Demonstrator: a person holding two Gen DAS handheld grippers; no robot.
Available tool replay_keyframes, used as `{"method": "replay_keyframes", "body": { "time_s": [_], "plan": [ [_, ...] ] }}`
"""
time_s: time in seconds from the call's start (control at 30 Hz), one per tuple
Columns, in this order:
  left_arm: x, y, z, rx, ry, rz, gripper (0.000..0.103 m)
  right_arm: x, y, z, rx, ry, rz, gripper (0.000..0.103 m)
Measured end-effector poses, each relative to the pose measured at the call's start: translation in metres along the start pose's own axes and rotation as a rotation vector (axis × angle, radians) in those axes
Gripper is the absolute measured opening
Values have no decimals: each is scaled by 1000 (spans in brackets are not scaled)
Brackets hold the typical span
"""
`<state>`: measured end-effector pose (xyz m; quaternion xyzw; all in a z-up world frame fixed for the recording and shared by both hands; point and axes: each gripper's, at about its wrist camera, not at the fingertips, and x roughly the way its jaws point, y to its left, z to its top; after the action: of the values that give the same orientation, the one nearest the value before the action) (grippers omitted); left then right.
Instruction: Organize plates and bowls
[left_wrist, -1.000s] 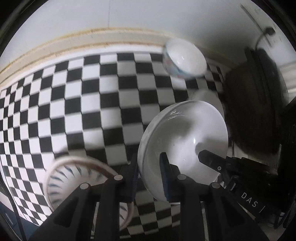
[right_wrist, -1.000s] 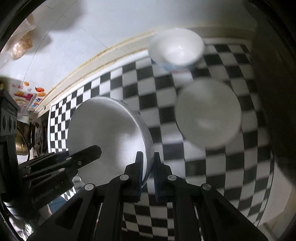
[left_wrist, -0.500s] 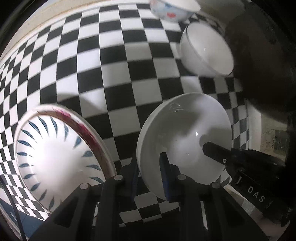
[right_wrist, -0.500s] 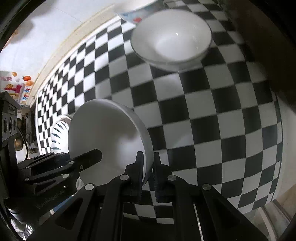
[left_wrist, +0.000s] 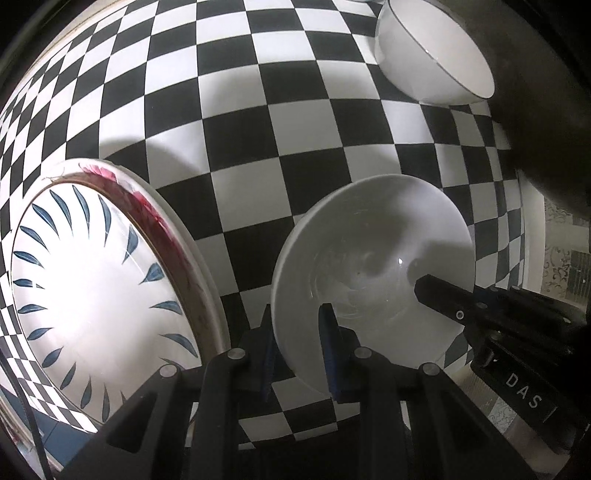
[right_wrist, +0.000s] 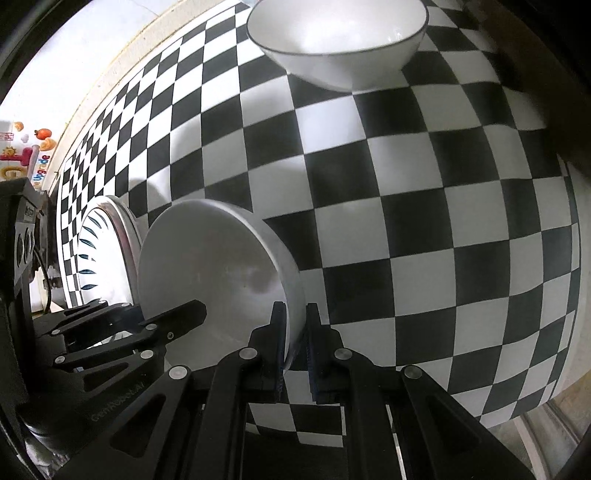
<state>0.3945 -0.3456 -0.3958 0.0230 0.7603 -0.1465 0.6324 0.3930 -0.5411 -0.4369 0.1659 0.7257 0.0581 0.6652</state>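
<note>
Both grippers pinch opposite rims of one plain white ceramic bowl above the black-and-white checkered counter: the left gripper on one rim, the right gripper on the other. The bowl's underside is hidden. A blue-leaf patterned plate sits beside it, partly cut off at frame edge. A dark-rimmed white bowl stands well apart, with open checkered surface between; the counter's near edge lies close.

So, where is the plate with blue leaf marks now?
In the left wrist view, the blue-leaf plate lies lower left on the checkered cloth, beside the held white bowl.
</note>
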Motion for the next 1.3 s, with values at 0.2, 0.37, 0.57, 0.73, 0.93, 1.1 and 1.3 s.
{"method": "replay_keyframes", "body": {
  "time_s": [0.2,0.37,0.57,0.73,0.93,1.1,1.3],
  "plan": [
    [7,-8,5,2,6,17,20,8,5,-1,-8,7,-6,11],
    [2,-4,2,-25,22,3,20,7,1,3,3,31,18,13],
    [-53,-9,-7,-33,-91,18,21,-41,-6,6,-21,-43,-20,26],
    [-82,-22,38,-16,-205,-10,30,-81,-16,37,13,-169,-85,36],
    [-68,-41,122,-35,-182,-107,30,-87,-21,84,44,-248,-186,36],
    [-36,-56,168,-34,-87,-120,30,-78,-28,103,63,-243,-231,36],
    [-2,-69,190,3,-33,-74,17,-72,-31,107,98,-253,-230,36]
  ]
}}
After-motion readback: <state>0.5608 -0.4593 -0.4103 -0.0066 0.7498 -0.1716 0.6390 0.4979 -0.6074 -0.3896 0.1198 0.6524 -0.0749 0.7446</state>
